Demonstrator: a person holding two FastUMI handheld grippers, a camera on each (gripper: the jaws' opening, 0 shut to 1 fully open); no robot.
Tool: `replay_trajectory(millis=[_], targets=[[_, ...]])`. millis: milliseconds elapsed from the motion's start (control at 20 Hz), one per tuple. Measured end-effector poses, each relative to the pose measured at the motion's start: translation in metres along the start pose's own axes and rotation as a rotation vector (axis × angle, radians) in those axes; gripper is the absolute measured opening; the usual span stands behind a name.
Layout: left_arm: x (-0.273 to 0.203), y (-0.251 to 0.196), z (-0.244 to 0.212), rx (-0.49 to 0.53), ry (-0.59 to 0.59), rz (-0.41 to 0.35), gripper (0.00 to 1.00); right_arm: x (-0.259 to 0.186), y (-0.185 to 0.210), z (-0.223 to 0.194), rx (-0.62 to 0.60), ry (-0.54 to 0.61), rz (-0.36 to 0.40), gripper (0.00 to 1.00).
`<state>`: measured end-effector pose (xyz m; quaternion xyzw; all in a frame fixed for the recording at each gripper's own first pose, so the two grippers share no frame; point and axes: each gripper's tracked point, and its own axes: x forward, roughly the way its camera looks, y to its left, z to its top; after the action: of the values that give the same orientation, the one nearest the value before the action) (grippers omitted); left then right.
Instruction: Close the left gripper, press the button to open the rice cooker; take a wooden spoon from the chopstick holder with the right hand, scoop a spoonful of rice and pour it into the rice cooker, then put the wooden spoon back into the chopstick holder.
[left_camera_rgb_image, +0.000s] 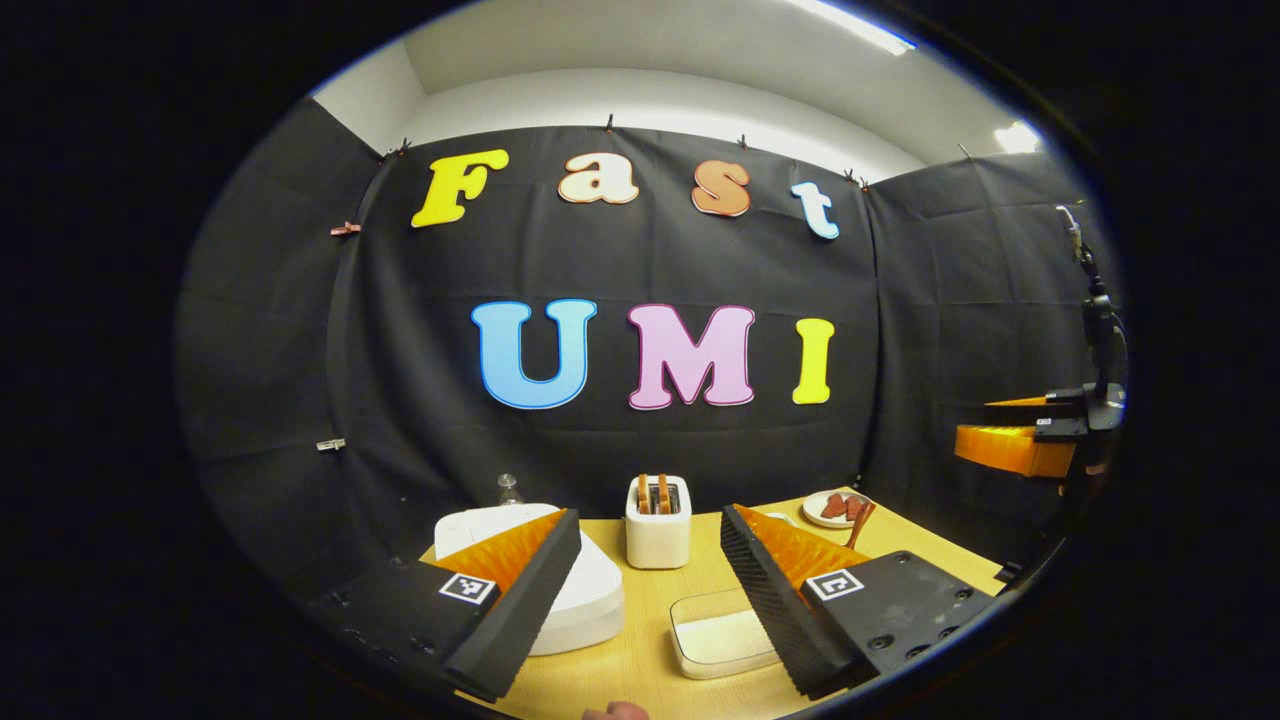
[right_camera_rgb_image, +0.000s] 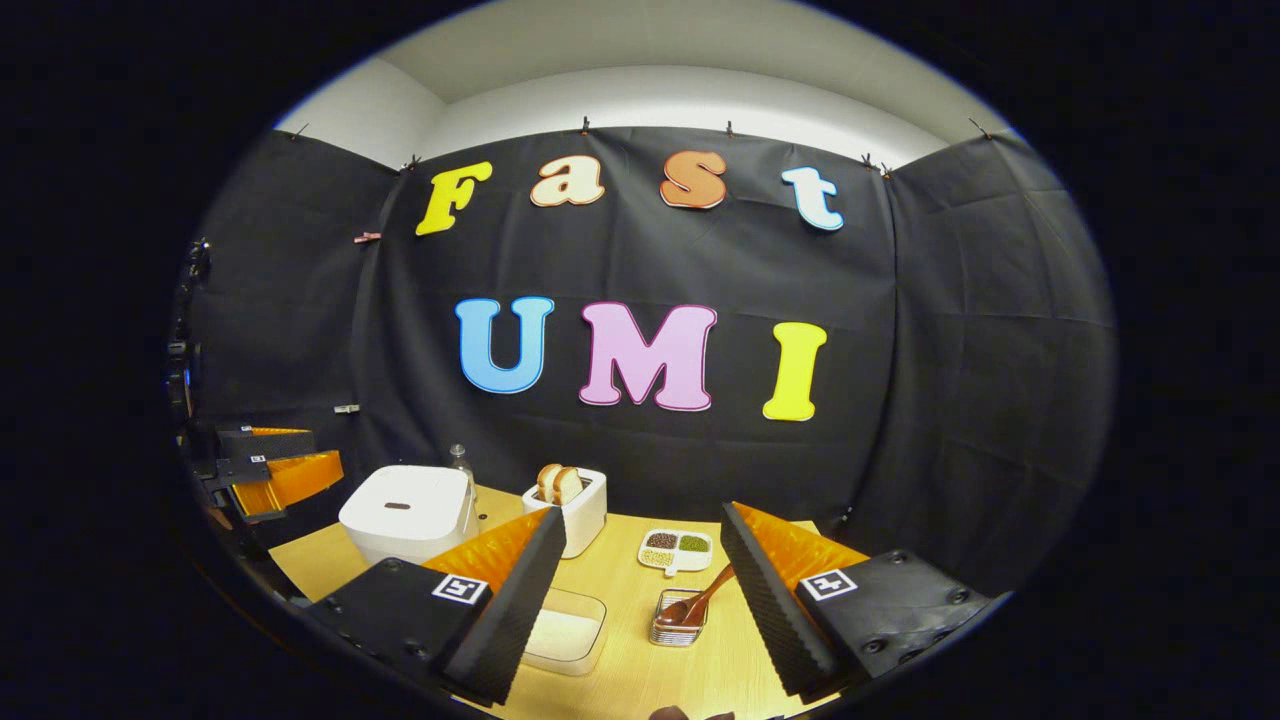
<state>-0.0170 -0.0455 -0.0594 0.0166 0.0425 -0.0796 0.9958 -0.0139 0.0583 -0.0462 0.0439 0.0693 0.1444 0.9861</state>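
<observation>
The white rice cooker (right_camera_rgb_image: 408, 510) stands at the table's left with its lid down; in the left gripper view the rice cooker (left_camera_rgb_image: 590, 600) is partly hidden by my left finger. A wooden spoon (right_camera_rgb_image: 702, 600) leans in the wire chopstick holder (right_camera_rgb_image: 676, 630). A clear container of rice (right_camera_rgb_image: 565, 630) lies beside the holder, and the same rice container (left_camera_rgb_image: 715, 635) sits between my left fingers. My left gripper (left_camera_rgb_image: 650, 520) is open and holds nothing. My right gripper (right_camera_rgb_image: 642, 515) is open above the table, short of the holder. The spoon's handle (left_camera_rgb_image: 862, 520) pokes up behind my finger.
A white toaster (right_camera_rgb_image: 570, 505) with bread stands at the back middle. A divided dish (right_camera_rgb_image: 677, 548) of beans lies behind the holder. A small glass bottle (right_camera_rgb_image: 460, 462) stands behind the cooker. The left gripper (right_camera_rgb_image: 285, 475) hovers at the far left, the right gripper (left_camera_rgb_image: 1010, 445) at the far right.
</observation>
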Motion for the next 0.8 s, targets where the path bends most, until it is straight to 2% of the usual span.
replay_trajectory(millis=[250, 800], targets=[[-0.021, -0.003, 0.003, -0.007, -0.022, -0.037, 0.96, -0.002, 0.011, -0.009, -0.049, 0.013, 0.014, 0.98], [-0.029, 0.011, -0.007, -0.053, 0.006, -0.048, 0.97, -0.006, 0.017, -0.003, -0.017, 0.012, 0.01, 0.98]])
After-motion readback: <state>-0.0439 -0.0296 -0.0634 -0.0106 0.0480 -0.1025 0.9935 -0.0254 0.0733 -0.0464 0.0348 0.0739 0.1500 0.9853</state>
